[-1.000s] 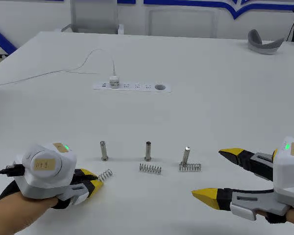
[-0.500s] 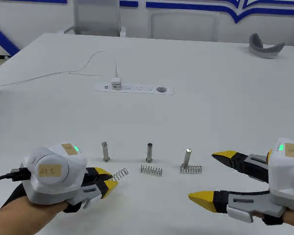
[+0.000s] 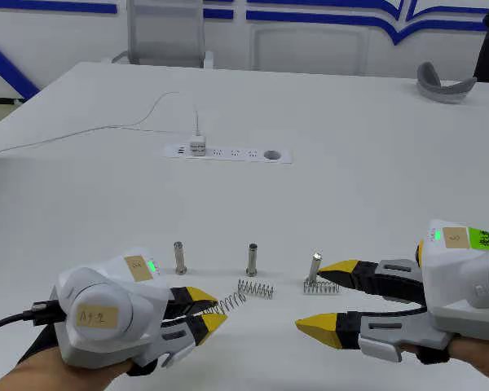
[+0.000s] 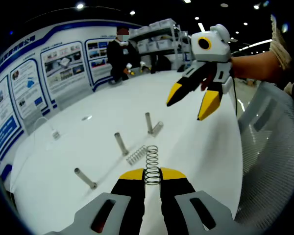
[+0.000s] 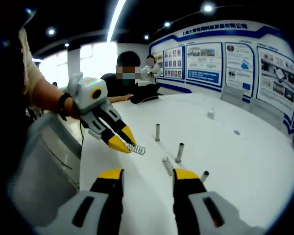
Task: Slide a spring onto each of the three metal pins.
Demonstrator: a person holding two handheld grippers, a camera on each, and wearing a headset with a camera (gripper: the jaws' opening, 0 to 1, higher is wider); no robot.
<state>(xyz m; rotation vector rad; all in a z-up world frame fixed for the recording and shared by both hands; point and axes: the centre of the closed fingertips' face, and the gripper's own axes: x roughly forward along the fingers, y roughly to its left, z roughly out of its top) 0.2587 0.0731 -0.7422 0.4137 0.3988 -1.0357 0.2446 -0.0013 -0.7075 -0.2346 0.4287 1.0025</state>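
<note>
- Currently the left gripper (image 3: 214, 308), near left, has its jaws pinched almost closed on one end of a spring (image 3: 231, 301). The rest of the coil pokes out free, towards the pins and off the table (image 3: 375, 163).
- Held by one end only, the spring may bend or swing as it travels. It could then meet a pin top off-centre and snag, or pop out of the jaws.
- At near right, the right gripper (image 3: 308, 296) is spread wide and holds nothing. Its upper jaw lies just beside the right pin (image 3: 314, 268), so a small drift could knock that pin.
- A second spring (image 3: 256, 288) lies flat just in front of the middle pin (image 3: 252, 259). The left pin (image 3: 180, 257) stands bare, and none of the three pins has a spring on it yet.
- A third spring (image 3: 319, 287) lies at the foot of the right pin, partly hidden behind the right gripper's upper jaw.
- I cannot tell whether the pins are fixed to the table or merely standing on it. If they are loose, a push from the coil would topple one.
- Far off, a power strip (image 3: 228, 152) lies well clear of the work.
</note>
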